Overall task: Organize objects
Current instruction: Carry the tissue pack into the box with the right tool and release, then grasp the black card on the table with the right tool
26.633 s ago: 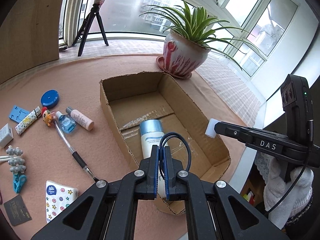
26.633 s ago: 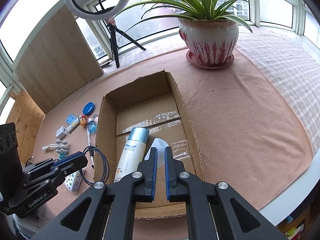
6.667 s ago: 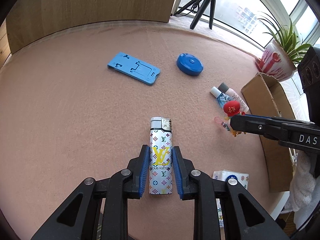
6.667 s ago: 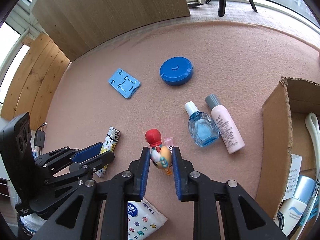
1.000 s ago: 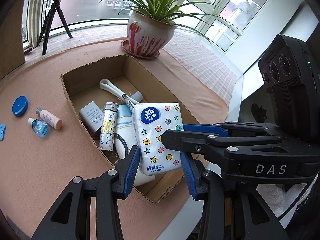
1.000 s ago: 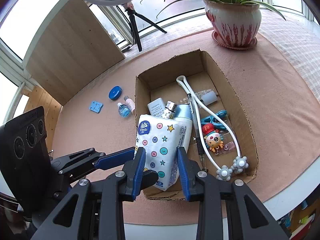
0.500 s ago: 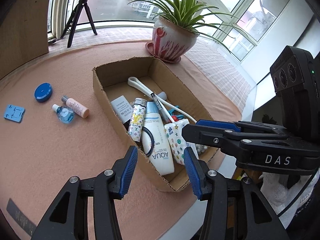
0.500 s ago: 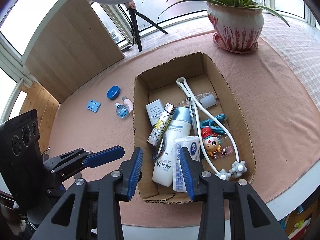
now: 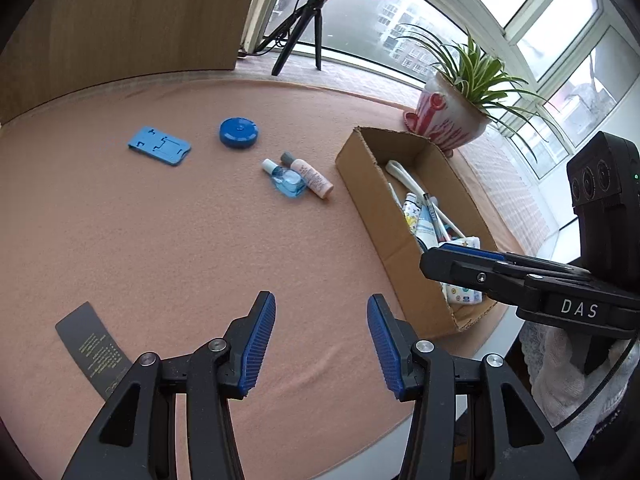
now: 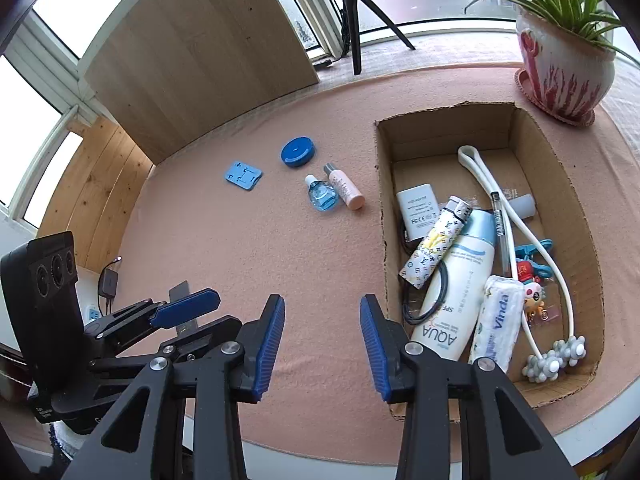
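The cardboard box lies at the right of the pink mat and holds a sunscreen bottle, a patterned lighter, a tissue pack, a charger, a pen and small toys. Left of the box on the mat lie a blue bottle, a pink bottle, a round blue case and a blue phone stand. My right gripper hangs open over bare mat beside the box. My left gripper is open too, over bare mat, with nothing between its fingers.
A black card lies on the mat near the left gripper. A potted plant stands behind the box. A tripod and a wooden panel line the far side. The mat's near edge runs just under both grippers.
The tissue pack, held between both grippers a second ago, now lies in the box. Both grippers have opened and swung left, away from the box and over the mat.
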